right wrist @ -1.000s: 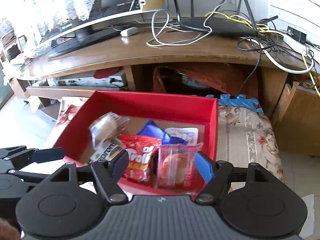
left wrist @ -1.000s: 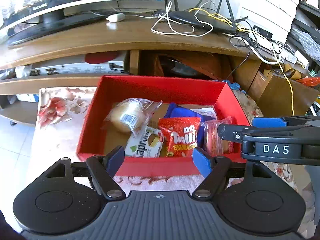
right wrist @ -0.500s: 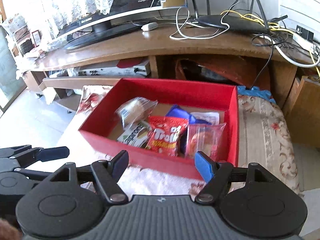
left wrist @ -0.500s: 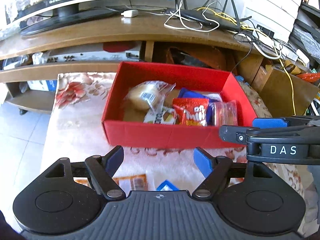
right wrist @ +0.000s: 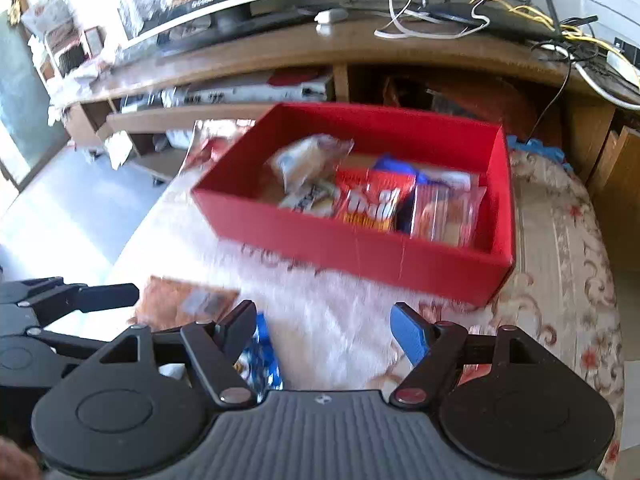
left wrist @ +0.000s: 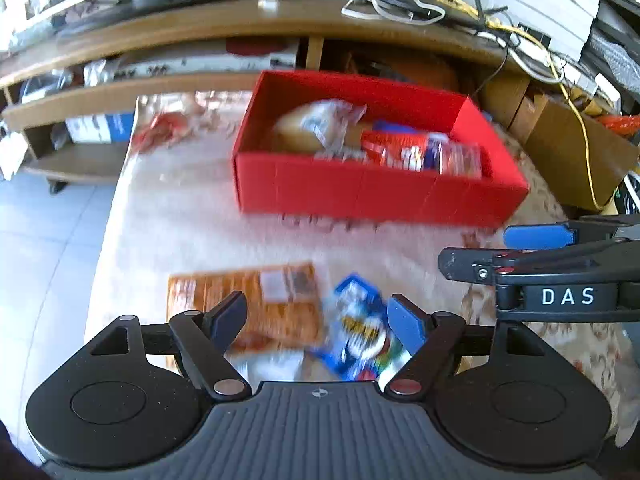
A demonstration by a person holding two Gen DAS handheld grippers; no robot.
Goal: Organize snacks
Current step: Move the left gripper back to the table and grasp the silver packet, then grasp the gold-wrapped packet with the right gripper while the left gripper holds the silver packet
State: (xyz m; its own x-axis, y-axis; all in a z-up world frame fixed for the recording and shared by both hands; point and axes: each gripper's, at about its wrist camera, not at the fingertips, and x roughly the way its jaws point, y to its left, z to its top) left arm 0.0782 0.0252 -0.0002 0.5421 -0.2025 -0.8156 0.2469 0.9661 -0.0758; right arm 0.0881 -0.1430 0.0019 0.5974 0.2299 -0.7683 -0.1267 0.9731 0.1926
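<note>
A red box (left wrist: 372,192) (right wrist: 352,248) stands on the floral cloth and holds several snack packets: a wrapped bun (right wrist: 308,158), a red Trolli bag (right wrist: 370,204) and a clear packet (right wrist: 444,216). An orange packet (left wrist: 260,300) and a blue packet (left wrist: 360,332) lie on the cloth near me. My left gripper (left wrist: 318,320) is open and empty just above these two packets. My right gripper (right wrist: 324,330) is open and empty, back from the box; the blue packet (right wrist: 260,356) shows by its left finger.
A wooden TV stand (right wrist: 280,52) with a monitor, router and tangled cables stands behind the box. A low shelf (left wrist: 100,96) runs at left. Tiled floor (left wrist: 40,240) lies left of the cloth. A cardboard box (left wrist: 576,152) stands at right.
Both grippers have pulled back and up from the red box. The clear packet the right gripper held now lies in the box. The orange and blue packets have come into view.
</note>
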